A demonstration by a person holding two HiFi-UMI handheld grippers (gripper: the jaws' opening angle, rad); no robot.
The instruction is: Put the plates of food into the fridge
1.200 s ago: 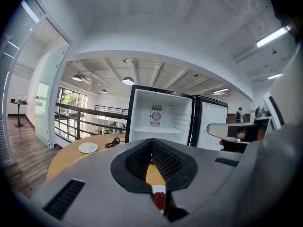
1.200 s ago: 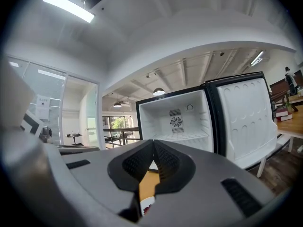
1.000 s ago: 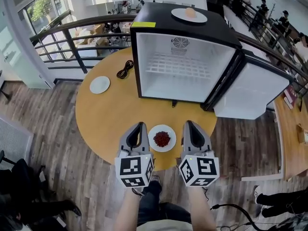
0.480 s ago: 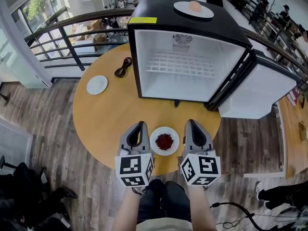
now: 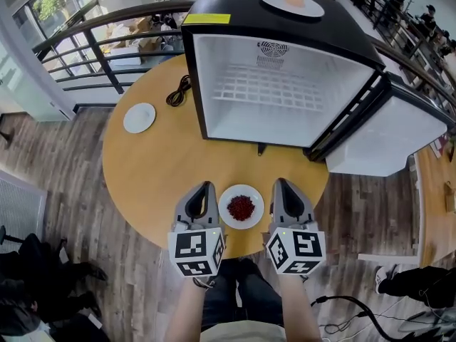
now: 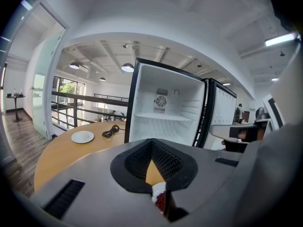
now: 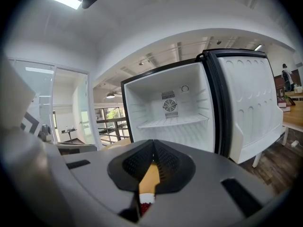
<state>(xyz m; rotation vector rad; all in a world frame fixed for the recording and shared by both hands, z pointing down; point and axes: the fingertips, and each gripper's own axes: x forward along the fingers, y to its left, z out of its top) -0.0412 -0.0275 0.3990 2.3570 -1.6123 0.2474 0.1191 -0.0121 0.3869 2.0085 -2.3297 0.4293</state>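
Observation:
A small white plate of red food (image 5: 241, 206) sits near the front edge of the round wooden table (image 5: 153, 166), between my two grippers. My left gripper (image 5: 206, 187) rests just left of it, shut and empty. To the plate's right is my right gripper (image 5: 279, 184), also shut and empty. A sliver of that plate (image 6: 161, 200) shows low in the left gripper view and again, as plate (image 7: 145, 203), in the right gripper view. The black fridge (image 5: 285, 84) stands open with bare white shelves. A second plate with an orange item (image 5: 291, 2) lies on its top.
The fridge door (image 5: 392, 137) swings out to the right, past the table edge. An empty white plate (image 5: 139, 117) and a coiled black cable (image 5: 177, 91) lie at the table's left back. A railing (image 5: 85, 41) runs behind the table.
The head view has shifted a little toward the fridge, which looks larger. Both grippers and the plate of red food keep their places relative to each other.

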